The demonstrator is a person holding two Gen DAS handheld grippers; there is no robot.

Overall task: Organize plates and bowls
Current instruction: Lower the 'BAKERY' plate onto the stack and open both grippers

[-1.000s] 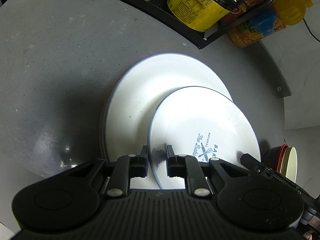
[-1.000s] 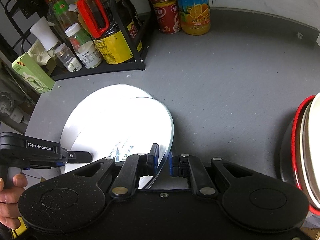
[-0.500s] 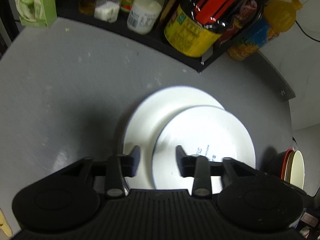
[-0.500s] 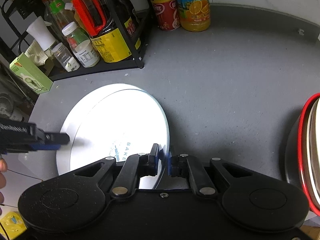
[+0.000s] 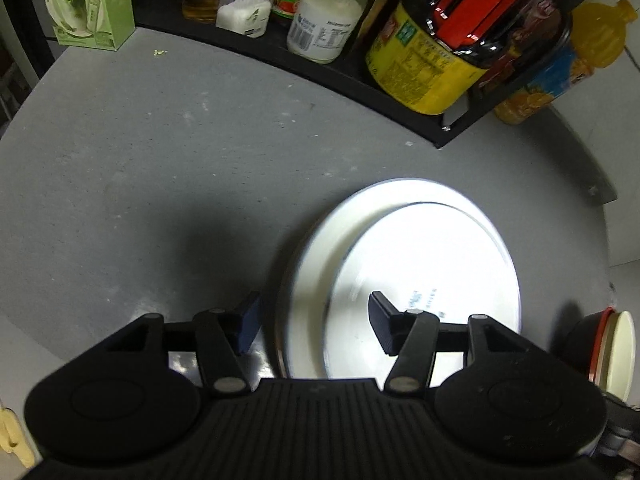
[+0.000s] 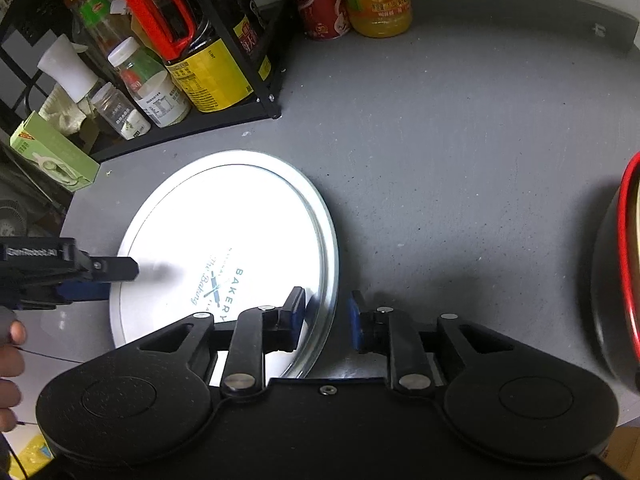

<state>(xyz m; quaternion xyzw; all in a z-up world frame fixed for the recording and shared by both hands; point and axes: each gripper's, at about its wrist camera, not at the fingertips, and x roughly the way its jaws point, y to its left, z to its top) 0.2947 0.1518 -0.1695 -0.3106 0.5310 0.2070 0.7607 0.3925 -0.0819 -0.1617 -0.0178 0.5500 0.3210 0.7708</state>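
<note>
Left wrist view: the left gripper (image 5: pixel 314 322) is hovering low over the grey tabletop (image 5: pixel 160 168) with its jaws spread wide and holding nothing. One finger is lying over bare tabletop, the other over the small plate (image 5: pixel 432 264). The small plate is resting flat on the large plate (image 5: pixel 320 248), offset toward the right so a crescent of the large plate is showing on the left. A black rack (image 5: pixel 360 76) of bottles and jars is running along the far edge, with a green box (image 5: pixel 90 4) at its left end. Stacked bowls (image 5: pixel 608 352), red-rimmed, are sitting at the far right edge.

Right wrist view: the left gripper (image 6: pixel 100 276) is entering from the left, held by a hand (image 6: pixel 10 360), its tip over the rim of the plates. The small plate (image 6: pixel 240 240), printed "BAKERY", is lying nearly centred on the large plate (image 6: pixel 326 264), whose rim is showing as a narrow ring. The right gripper (image 6: pixel 326 318) is standing with jaws parted, straddling the near right rim of the plates without pinching it. A red-rimmed bowl (image 6: pixel 618 280) is sitting well apart at the right edge.
</note>
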